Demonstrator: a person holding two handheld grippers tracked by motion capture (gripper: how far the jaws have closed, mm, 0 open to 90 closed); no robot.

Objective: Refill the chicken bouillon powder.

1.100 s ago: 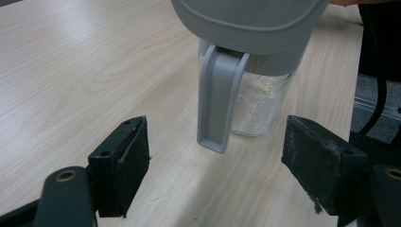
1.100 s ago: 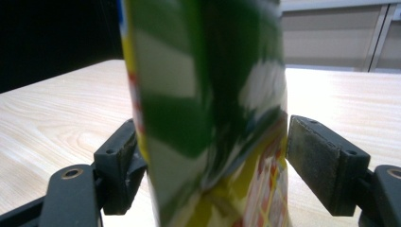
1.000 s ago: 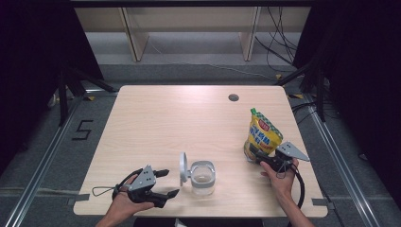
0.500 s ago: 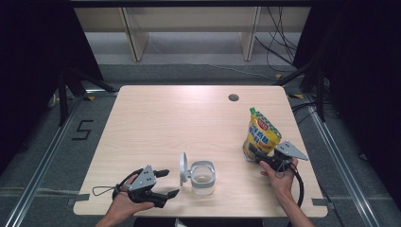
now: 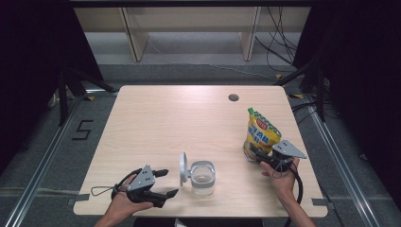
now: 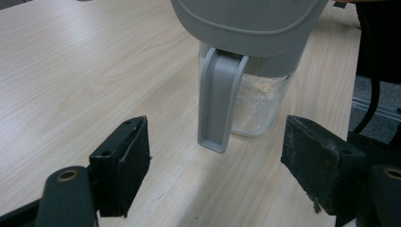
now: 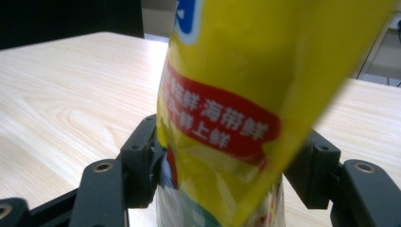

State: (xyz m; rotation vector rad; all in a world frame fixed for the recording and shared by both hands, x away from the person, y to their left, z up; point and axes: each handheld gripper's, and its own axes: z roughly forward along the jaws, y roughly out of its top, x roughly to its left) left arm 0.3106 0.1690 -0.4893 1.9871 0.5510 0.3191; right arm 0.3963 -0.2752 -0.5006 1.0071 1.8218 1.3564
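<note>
A yellow pouch with red and blue print stands upright at the table's right side. My right gripper reaches it from the near side; its jaws have just been closing, and in the right gripper view both pads press the pouch's lower part, the gripper shut on it. A clear jar with some pale grains in it stands at the front centre, its grey hinged lid flipped open to the left. My left gripper lies open just left of the jar. In the left gripper view, the jar and lid clasp stand beyond the open gripper.
The wooden table has a round cable hole near its far right edge. Pale shelf legs stand on the floor behind the table, with dark curtains on both sides. A cable loops from the right gripper.
The right gripper's jaws have drawn in around the pouch's base, and the pouch has shifted slightly. The left gripper and the jar have stayed where they were.
</note>
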